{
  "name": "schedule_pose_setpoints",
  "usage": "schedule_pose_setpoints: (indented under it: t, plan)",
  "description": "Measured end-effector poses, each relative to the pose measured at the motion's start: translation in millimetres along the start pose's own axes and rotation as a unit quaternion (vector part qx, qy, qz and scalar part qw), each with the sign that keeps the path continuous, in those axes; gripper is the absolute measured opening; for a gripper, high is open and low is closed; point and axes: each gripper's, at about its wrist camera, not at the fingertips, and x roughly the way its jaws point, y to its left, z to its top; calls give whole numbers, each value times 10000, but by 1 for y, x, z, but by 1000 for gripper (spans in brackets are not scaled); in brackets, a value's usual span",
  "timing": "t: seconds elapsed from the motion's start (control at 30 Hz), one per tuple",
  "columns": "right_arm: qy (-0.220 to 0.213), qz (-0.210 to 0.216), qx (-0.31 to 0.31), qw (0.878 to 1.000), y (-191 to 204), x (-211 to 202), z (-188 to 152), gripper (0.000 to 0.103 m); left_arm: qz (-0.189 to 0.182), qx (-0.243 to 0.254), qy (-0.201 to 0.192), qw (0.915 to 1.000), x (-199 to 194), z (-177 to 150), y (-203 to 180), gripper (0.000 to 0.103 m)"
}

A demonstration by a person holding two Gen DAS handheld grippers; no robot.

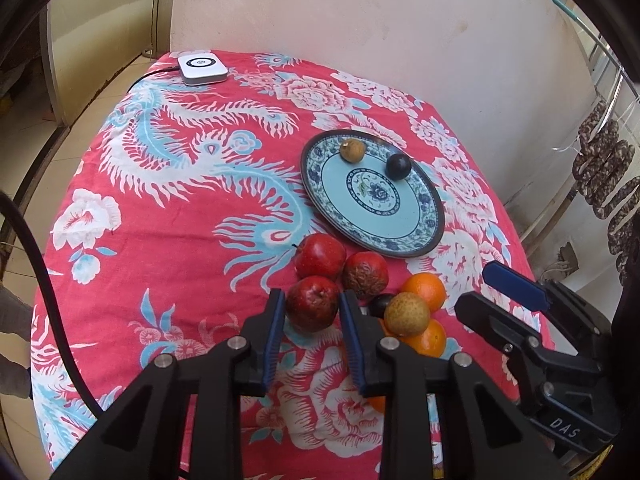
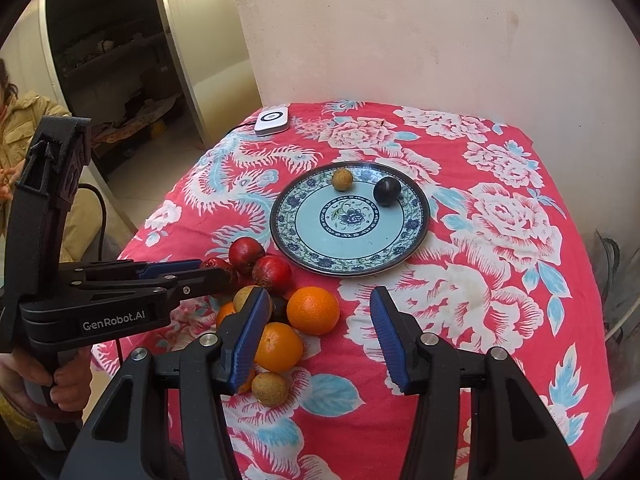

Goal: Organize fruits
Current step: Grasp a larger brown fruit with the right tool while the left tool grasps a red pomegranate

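A blue patterned plate (image 1: 404, 224) (image 2: 404, 248) holds a tan longan (image 1: 352, 151) (image 2: 342, 179) and a dark plum (image 1: 398, 166) (image 2: 387, 191). A heap of fruit lies in front of it: red apples (image 1: 320, 257) (image 2: 272, 273), oranges (image 1: 425, 290) (image 2: 313, 310), tan fruits (image 1: 407, 314) (image 2: 270, 389) and another dark plum (image 1: 380, 305). My left gripper (image 1: 312, 312) (image 2: 216, 268) has its jaws around the nearest red apple (image 1: 312, 305), touching its sides. My right gripper (image 2: 320, 340) (image 1: 480, 292) is open and empty, right of the heap.
A red flowered cloth (image 1: 160, 208) (image 2: 500, 320) covers the table. A white device (image 1: 202, 67) (image 2: 272, 121) with a cable sits at the far corner. A wall stands behind the table. A person (image 2: 24, 128) is at the left.
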Motion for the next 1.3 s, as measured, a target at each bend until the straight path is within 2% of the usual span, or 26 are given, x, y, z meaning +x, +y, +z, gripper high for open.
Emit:
schedule_pose_setpoints:
  t: [0.17,0.67,0.93,1.3]
  plan:
    - [90,157,-219,9996,13,4,-1,42,23,-27,-27,10000,-2,0,3,29]
    - [197,308,-464,9983,32,19,-3,32,113,-35,-77,9999,-4,0,7,29]
    - [216,269,-553,9979,36,24,-2,27,115,-31,-77,9999,-4,0,6,29]
    - [115,272,-473,9984,32,18,0,26,156,20,-143,9998,-10,3,3,29]
